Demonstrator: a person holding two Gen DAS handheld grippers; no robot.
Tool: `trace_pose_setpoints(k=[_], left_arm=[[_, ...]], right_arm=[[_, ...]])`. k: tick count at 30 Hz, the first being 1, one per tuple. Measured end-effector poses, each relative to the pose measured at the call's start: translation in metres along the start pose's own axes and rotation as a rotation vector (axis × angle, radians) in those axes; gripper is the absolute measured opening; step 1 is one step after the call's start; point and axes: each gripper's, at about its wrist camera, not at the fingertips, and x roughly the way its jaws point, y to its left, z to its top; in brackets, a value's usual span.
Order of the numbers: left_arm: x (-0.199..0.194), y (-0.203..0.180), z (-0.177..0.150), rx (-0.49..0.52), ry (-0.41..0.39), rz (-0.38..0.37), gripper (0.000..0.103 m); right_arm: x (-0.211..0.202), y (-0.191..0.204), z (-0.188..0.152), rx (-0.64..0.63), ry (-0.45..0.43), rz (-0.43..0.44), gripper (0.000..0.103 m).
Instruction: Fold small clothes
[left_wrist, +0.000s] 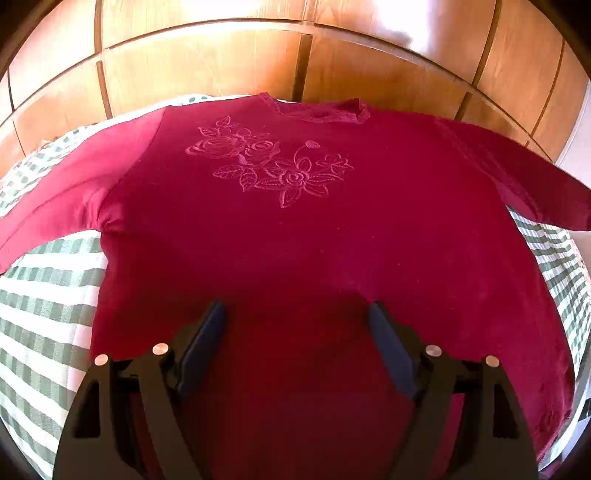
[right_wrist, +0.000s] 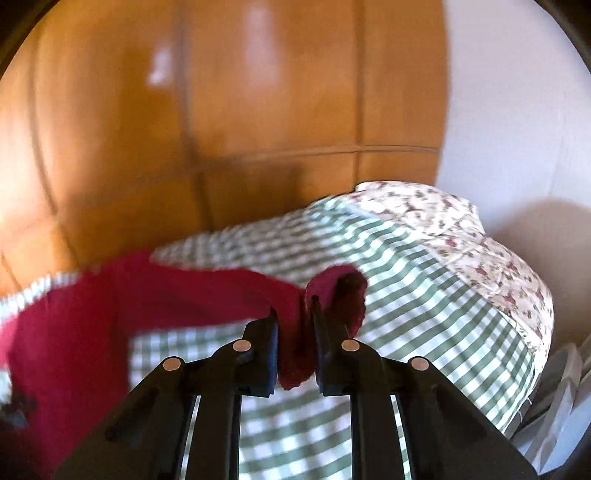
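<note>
The red sweater (left_wrist: 295, 229) lies spread face up on the checked bed cover (left_wrist: 48, 302), embroidered roses (left_wrist: 266, 162) showing. My left tongs (left_wrist: 295, 314) hang released over its hem; my right tongs (right_wrist: 293, 328) are clenched on the sleeve cuff (right_wrist: 332, 291). If I pull too hard, I think the body could drag and wrinkle. Only the right view shows the grip and a floral pillow (right_wrist: 461, 236); only the left shows the whole garment.

We see a red sweater (left_wrist: 295, 229) of soft, matt knit cloth with raised stitched roses (left_wrist: 266, 162); beneath it a woven checked bedcover (left_wrist: 48, 295) — matt cotton; behind, glossy varnished wood panels (left_wrist: 207, 62); the fingers (left_wrist: 201, 347) look like smooth matt black plastic — silvery metal pins (left_wrist: 160, 348).
</note>
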Motion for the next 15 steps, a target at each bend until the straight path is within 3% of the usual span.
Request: trace_pose_setpoints(k=[6, 10, 12, 13, 14, 15], left_arm=[[0.002, 0.000, 0.001, -0.002, 0.003, 0.007, 0.080], [0.002, -0.001, 0.002, -0.004, 0.007, 0.019, 0.080], [0.003, -0.002, 0.002, -0.002, 0.009, 0.027, 0.080], [0.003, -0.002, 0.002, -0.002, 0.009, 0.028, 0.081], [0.004, -0.002, 0.002, -0.003, 0.009, 0.029, 0.081], [0.004, -0.002, 0.002, -0.003, 0.009, 0.030, 0.081]], right_arm=[[0.088, -0.037, 0.027, 0.094, 0.126, -0.107, 0.013], [0.145, -0.046, 0.035, 0.129, 0.157, -0.130, 0.014], [0.160, -0.051, 0.037, 0.173, 0.146, -0.132, 0.038], [0.162, -0.054, 0.035, 0.199, 0.133, -0.153, 0.078], [0.161, -0.057, 0.033, 0.227, 0.114, -0.159, 0.088], [0.157, -0.060, 0.027, 0.268, 0.099, -0.146, 0.088]])
